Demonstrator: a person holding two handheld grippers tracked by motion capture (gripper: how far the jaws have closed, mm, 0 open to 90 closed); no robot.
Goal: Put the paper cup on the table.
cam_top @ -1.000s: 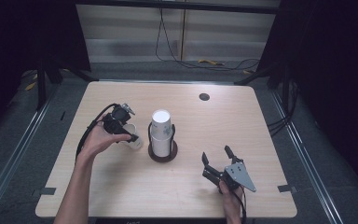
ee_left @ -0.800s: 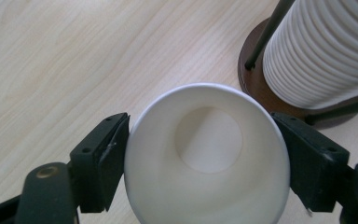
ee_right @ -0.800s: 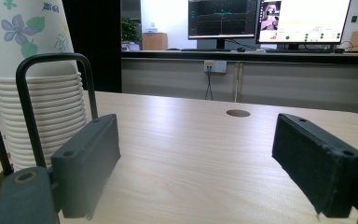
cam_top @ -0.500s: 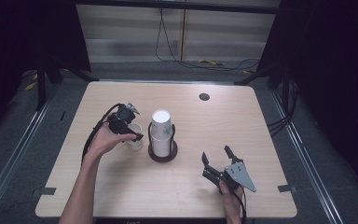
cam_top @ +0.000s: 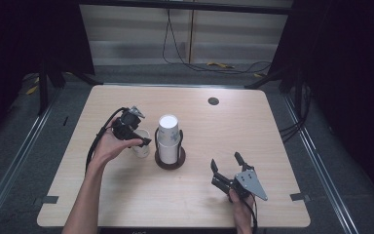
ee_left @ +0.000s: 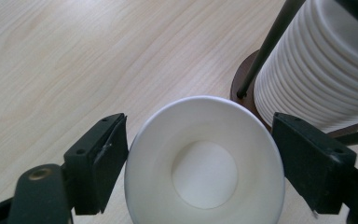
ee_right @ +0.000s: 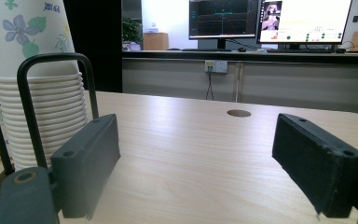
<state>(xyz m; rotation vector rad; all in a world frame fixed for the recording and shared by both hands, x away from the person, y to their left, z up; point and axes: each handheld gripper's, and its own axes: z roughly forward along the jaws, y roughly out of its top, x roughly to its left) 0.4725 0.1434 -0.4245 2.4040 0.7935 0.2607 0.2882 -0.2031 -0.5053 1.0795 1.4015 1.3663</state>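
A wooden table (cam_top: pixel 272 146) is seen bearing a cup stack (cam_top: pixel 168 139) in its dark holder (cam_top: pixel 170 161); a single paper cup (ee_left: pixel 204 168) just beside it is straddled by the spread left gripper (ee_left: pixel 200 163), seemingly without contact; the right gripper (cam_top: pixel 228 169) is held released, well apart.

wood table (cam_top: pixel 282 146): cup holder (cam_top: pixel 170 161), single cup (cam_top: pixel 141 146).

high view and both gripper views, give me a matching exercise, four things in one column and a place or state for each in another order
Things:
1. single white paper cup
2. tall stack of white paper cups
3. right tool
4. small dark round hole in the tabletop

Places or states:
A. open, nothing between its jaws
B. far side of the table
C. upright between the left tool's jaws
D. on a dark round base with wire uprights

Pairs: 1-C, 2-D, 3-A, 4-B
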